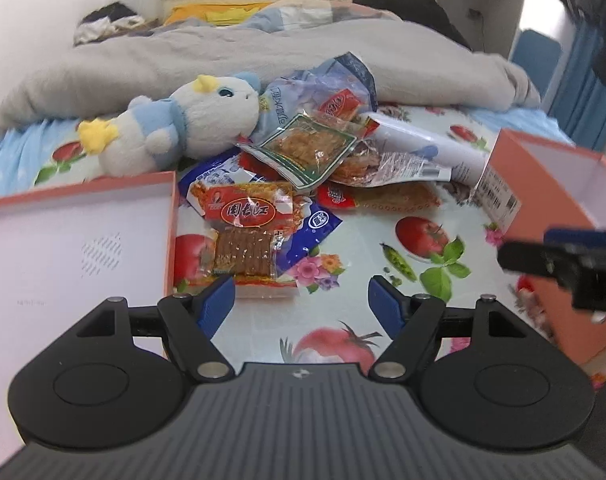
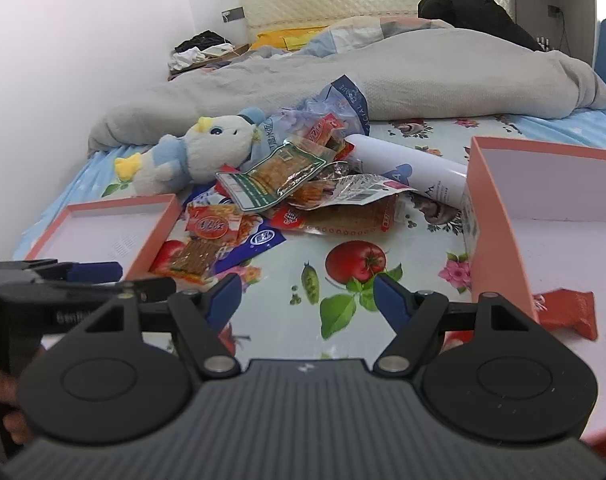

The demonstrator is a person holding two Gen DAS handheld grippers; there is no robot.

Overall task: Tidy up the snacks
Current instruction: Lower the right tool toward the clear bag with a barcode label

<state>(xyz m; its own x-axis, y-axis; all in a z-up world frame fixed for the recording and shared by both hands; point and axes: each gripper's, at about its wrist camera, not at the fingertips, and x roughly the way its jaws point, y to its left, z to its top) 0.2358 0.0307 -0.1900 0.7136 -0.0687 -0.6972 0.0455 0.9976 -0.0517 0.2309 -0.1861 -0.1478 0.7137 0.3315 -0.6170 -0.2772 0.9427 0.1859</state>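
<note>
A pile of snack packets lies on the fruit-print bed sheet. In the left wrist view a red and orange packet (image 1: 247,236) lies nearest, just ahead of my left gripper (image 1: 302,300), which is open and empty. A green-edged packet (image 1: 307,148) tops the pile. In the right wrist view the same packets show: the red one (image 2: 207,240) and the green-edged one (image 2: 271,180). My right gripper (image 2: 306,300) is open and empty above the sheet. An orange box (image 2: 499,224) stands to its right with a red packet (image 2: 571,312) inside. The box lid (image 1: 75,240) lies at left.
A plush toy (image 1: 171,132) lies behind the pile at left. A white tube (image 1: 427,148) lies at the pile's right. A grey duvet (image 1: 263,52) covers the far bed. The right gripper shows at the right edge of the left wrist view (image 1: 567,264).
</note>
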